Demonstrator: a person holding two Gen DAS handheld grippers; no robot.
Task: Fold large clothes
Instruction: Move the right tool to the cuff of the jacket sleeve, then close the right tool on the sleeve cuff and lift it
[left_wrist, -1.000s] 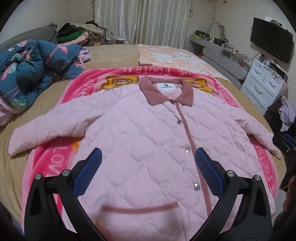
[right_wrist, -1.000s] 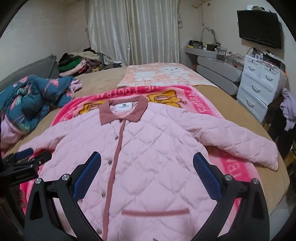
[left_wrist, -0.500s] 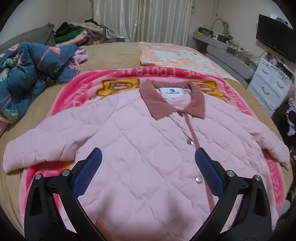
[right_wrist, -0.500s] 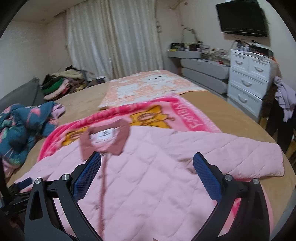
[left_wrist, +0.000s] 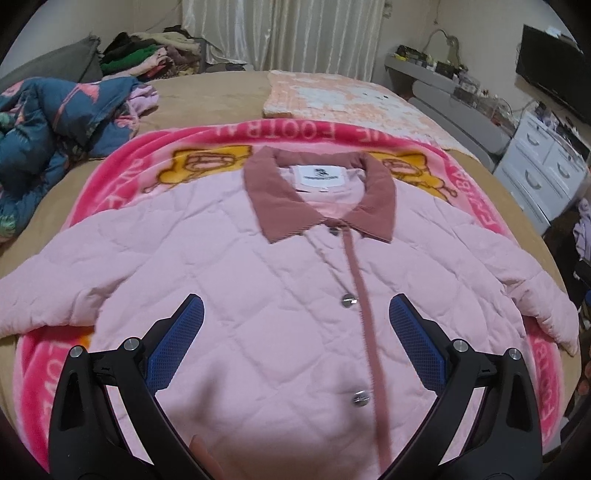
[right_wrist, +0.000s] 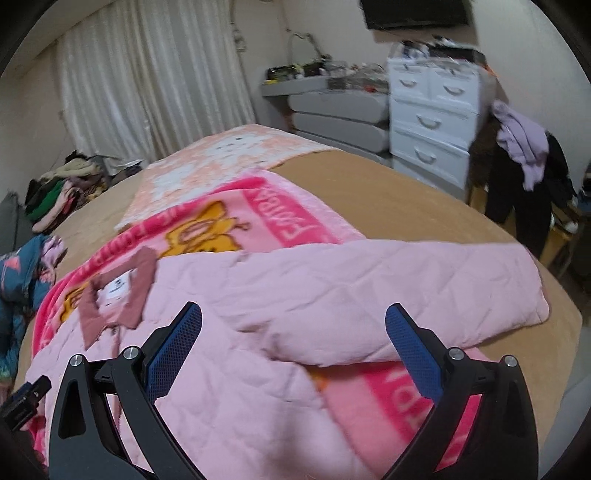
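Observation:
A pink quilted jacket with a dusty-rose collar lies flat, front up and buttoned, sleeves spread, on a pink printed blanket. My left gripper is open and empty, hovering above the jacket's chest beside the button placket. In the right wrist view the jacket lies with its right sleeve stretched toward the bed edge. My right gripper is open and empty above the sleeve near the armpit.
The bed has a tan cover. A blue patterned duvet is heaped at the left. A peach blanket lies beyond. A clothes pile is at the back. White drawers and hanging clothes stand right.
Both grippers have moved forward over the jacket. The left now sits nearer the collar. The right has swung rightward toward the right sleeve. Both stay open.

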